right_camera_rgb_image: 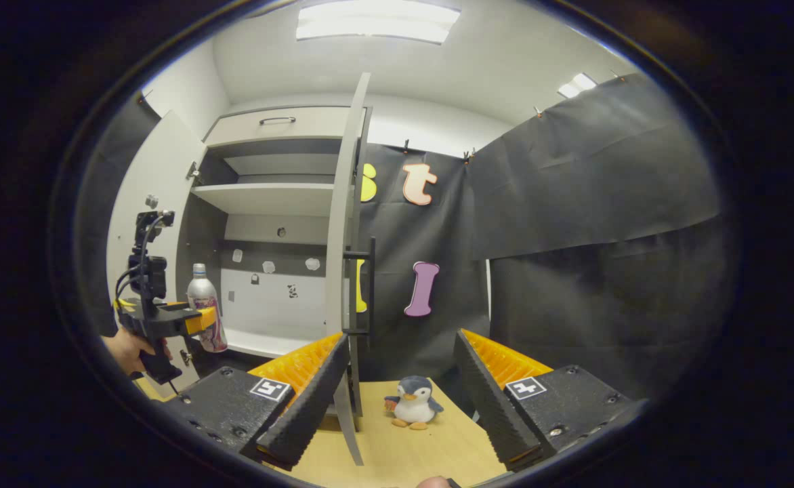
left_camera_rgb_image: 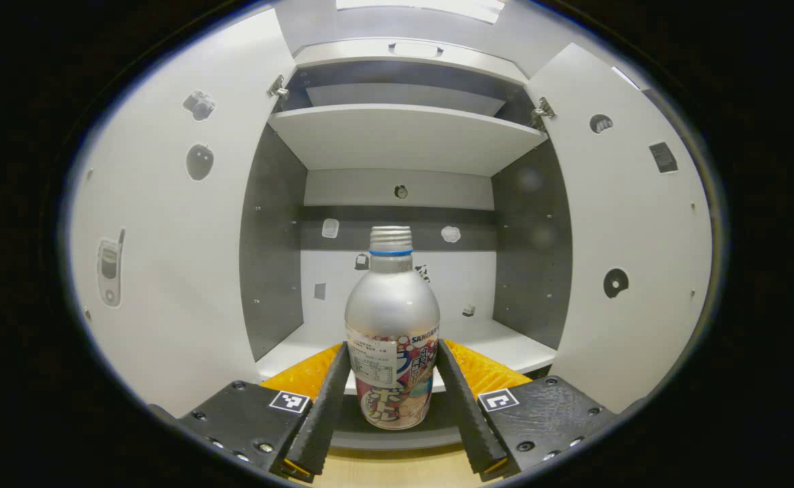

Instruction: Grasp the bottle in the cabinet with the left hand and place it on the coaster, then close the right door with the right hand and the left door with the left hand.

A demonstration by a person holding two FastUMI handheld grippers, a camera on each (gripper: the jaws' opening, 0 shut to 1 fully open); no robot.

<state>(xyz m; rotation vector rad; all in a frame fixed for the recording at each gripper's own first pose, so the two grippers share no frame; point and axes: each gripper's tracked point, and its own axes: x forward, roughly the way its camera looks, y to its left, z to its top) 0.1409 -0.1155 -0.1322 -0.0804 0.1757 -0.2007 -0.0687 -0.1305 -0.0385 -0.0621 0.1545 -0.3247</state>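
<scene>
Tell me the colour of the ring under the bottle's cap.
Blue, around the neck of the silver bottle; clearest in the left gripper view.

A pale wooden tabletop runs below the cabinet, and a small plush penguin sits upright on it, just beside the edge of the open right door. Inside the cabinet, the white bottom shelf carries nothing I can make out apart from the bottle, which stands at its front edge; whether the bottle rests on it I cannot tell. The upper shelf is a plain white board.
</scene>
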